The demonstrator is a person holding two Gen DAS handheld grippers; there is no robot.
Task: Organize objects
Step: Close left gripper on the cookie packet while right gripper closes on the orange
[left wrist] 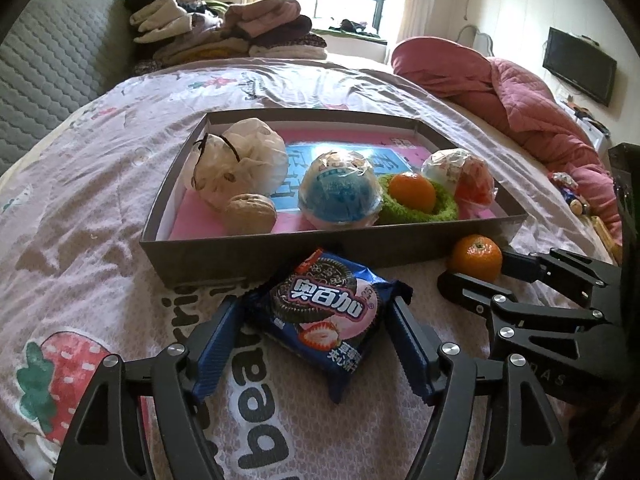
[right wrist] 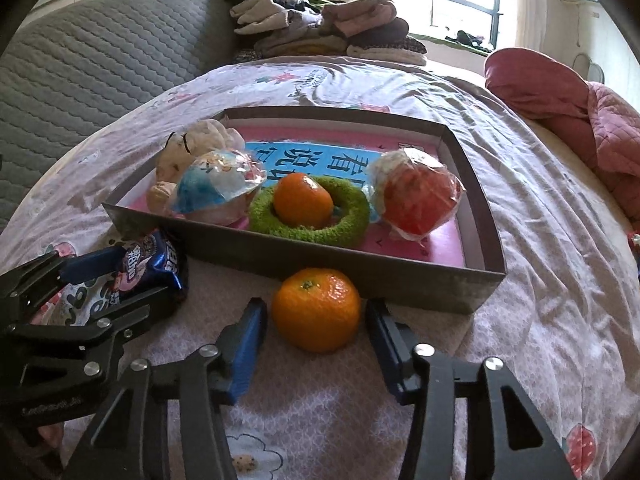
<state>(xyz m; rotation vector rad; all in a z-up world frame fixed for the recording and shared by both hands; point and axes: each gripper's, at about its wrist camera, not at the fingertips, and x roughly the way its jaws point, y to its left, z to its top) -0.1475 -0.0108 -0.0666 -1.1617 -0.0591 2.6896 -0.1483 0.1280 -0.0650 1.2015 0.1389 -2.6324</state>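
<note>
A grey shallow box [left wrist: 248, 256] [right wrist: 360, 276] lies on the bed. In it are a white bag [left wrist: 240, 160], a walnut [left wrist: 250, 213], a blue wrapped ball [left wrist: 340, 192] [right wrist: 216, 192], an orange [left wrist: 413, 191] [right wrist: 303, 200] in a green ring [right wrist: 308, 224], and a red wrapped ball [left wrist: 460, 176] [right wrist: 416, 196]. A blue cookie packet [left wrist: 324, 316] [right wrist: 154, 268] lies in front of the box, between the open fingers of my left gripper [left wrist: 316, 316]. A second orange [left wrist: 475, 258] [right wrist: 316, 308] sits by the box wall, between the open fingers of my right gripper [right wrist: 316, 312].
The bed has a pale printed sheet [left wrist: 100, 208]. Folded clothes [left wrist: 224, 28] are piled at the far end. A pink quilt [left wrist: 520, 96] lies bunched at the right. A grey padded headboard [left wrist: 48, 80] is at the left.
</note>
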